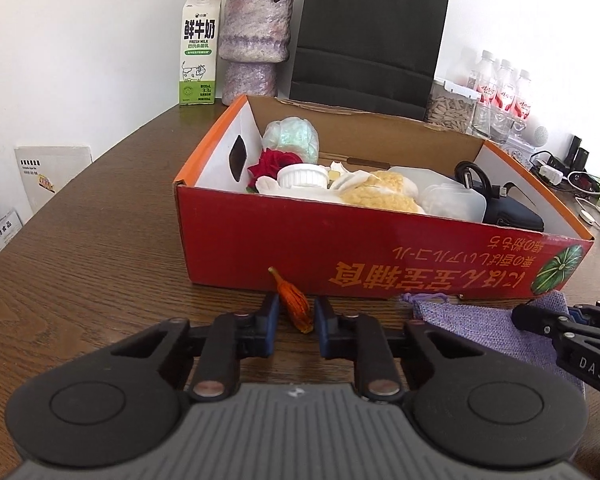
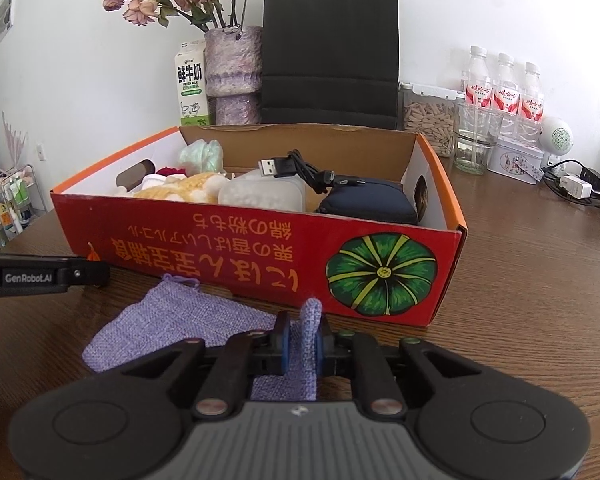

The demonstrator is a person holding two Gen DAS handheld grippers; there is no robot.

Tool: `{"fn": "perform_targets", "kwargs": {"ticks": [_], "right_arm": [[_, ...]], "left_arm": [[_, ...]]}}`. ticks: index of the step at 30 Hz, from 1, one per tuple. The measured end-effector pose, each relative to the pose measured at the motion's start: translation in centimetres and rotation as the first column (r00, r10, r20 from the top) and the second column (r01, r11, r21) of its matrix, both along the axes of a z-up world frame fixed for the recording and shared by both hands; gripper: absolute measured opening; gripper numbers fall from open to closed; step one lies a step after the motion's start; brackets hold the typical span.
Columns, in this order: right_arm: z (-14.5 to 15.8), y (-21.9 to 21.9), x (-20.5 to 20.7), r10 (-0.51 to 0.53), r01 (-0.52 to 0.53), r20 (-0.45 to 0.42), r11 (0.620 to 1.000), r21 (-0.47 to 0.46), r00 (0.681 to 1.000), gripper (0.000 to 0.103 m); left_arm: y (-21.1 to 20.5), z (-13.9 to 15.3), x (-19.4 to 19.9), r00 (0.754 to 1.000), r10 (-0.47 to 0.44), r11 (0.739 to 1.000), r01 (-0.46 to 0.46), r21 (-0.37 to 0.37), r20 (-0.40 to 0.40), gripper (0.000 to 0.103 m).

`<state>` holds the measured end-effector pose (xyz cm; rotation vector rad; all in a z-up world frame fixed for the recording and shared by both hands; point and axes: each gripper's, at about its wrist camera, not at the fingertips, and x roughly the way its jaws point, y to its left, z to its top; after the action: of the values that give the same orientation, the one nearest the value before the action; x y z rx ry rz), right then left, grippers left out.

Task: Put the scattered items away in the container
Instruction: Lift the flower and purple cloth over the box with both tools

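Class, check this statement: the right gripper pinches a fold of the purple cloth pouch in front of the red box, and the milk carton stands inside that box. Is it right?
One detail is wrong. The milk carton stands outside the red box, on the table behind it, beside the vase; the left wrist view shows this. The right gripper does pinch a fold of the purple cloth pouch.

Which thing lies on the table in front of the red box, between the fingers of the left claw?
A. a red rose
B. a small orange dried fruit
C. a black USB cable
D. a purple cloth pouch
B: the small orange dried fruit lies between the fingers of the left claw, just before the red box.
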<state>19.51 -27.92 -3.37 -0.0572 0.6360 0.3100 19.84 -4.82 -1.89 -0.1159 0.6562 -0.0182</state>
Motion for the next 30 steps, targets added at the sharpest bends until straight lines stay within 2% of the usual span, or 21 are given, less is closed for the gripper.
{"fn": "perform_targets", "kwargs": {"ticks": [4,8,14,18,24,30], "right_arm": [[0.0,0.0,0.0,-0.002,0.002,-0.002,1.000,0.005,1.000,0.011],[0.1,0.1,-0.3,0.007,-0.007,0.011,1.000,0.008,1.000,0.008],[1.4,0.2,-2.1,0.025,-0.029,0.090,0.998,0.047,0.996,0.004],[3.5,0.2,-3.6,0.040,-0.054,0.149,0.995,0.087,0.988,0.003],[7.2,1.4,-4.8,0.100,-0.119,0.232,0.991,0.068,0.968,0.003],[11.7,2.5,-5.1,0.133,-0.165,0.333,0.984,0.070,0.934,0.003]], "left_arm": [[0.4,0.2,-0.5,1.000,-0.001,1.000,0.001,-0.012,0.012,0.013],[0.5,0.8,-1.5,0.999,-0.009,1.000,0.010,-0.006,0.042,0.013],[0.9,2.0,-3.5,0.995,-0.020,1.000,0.018,0.015,0.095,0.013],[1.0,3.2,-4.6,0.991,-0.025,1.000,0.023,0.014,0.133,0.013],[0.3,6.0,-5.8,0.972,-0.066,0.998,0.063,0.024,0.224,0.013],[-0.2,9.2,-5.7,0.948,-0.091,0.996,0.091,0.014,0.304,0.013]]}}
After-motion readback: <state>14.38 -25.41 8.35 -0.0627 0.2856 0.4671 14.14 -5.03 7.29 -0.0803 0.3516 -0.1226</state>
